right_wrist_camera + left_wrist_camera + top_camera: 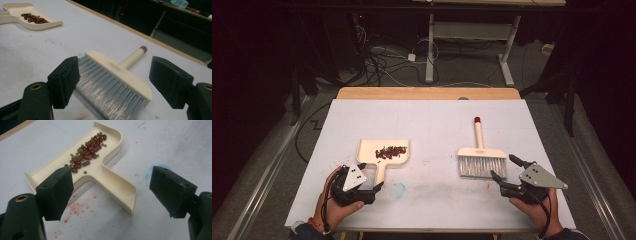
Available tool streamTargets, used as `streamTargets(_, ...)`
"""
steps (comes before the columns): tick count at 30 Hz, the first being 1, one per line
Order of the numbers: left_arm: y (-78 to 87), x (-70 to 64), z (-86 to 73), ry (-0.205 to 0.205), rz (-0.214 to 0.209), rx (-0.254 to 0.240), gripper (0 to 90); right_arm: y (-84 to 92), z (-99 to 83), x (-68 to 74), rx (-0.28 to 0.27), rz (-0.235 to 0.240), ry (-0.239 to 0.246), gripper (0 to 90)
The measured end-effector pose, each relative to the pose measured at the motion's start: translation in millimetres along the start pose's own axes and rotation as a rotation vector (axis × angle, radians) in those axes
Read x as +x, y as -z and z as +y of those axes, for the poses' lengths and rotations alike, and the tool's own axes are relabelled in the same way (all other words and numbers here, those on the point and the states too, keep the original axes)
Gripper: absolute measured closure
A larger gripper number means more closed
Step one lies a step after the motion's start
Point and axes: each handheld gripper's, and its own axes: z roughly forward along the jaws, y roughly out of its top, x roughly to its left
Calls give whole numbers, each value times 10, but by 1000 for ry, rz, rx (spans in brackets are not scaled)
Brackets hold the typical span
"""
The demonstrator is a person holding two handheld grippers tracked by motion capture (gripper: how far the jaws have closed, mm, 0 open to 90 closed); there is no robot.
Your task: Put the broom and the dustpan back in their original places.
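**Both claws open, dustpan and brush lying free on the table**

The left claw (371, 176) sits at the near left of the table (432, 115), held in the person's left hand (337, 207). Its jaws stand wide apart and hold nothing. In the left gripper view the dustpan (100, 173) lies just ahead of the claw, its handle running back toward the gap between the jaws and ending short of them, nearer the left jaw than the right. A cluster of beans (87, 152), dark red with a few small green ones, lies in the pan's wide part, farther from the claw than the handle. Red specks mark the table just in front of the left jaw.

The right claw (506, 172) is at the near right, held in the right hand (537, 212). Its jaws are also spread wide and grip nothing. In the right gripper view the brush (117, 77) lies flat just ahead, its grey bristles pointing back toward the claw and reaching between the jaws, close beside the left jaw; whether they touch it I cannot tell. The brush handle, tipped red, points away from the claw. The dustpan lies well apart from this claw, far off to its left.
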Motion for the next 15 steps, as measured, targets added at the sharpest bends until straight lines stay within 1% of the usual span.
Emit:
streamTargets(2,0,12,2,4,2,-4,198,-3,-65,5,23,7,-17,245)
streamTargets(5,6,22,-3,10,6,-5,198,-16,-144,24,53,20,-18,246)
streamTargets(7,6,23,-9,11,11,-4,198,-29,-178,34,62,36,-19,246)
streamTargets(8,7,23,-10,10,12,-1,198,-36,-189,45,73,43,-27,246)
streamTargets(11,12,16,-14,11,20,6,198,-61,-201,71,83,59,-16,247)
streamTargets(13,14,4,-16,9,22,5,198,-60,-188,80,76,60,1,247)
streamTargets(15,20,-4,-8,-15,30,3,198,-44,-172,94,66,59,5,248)
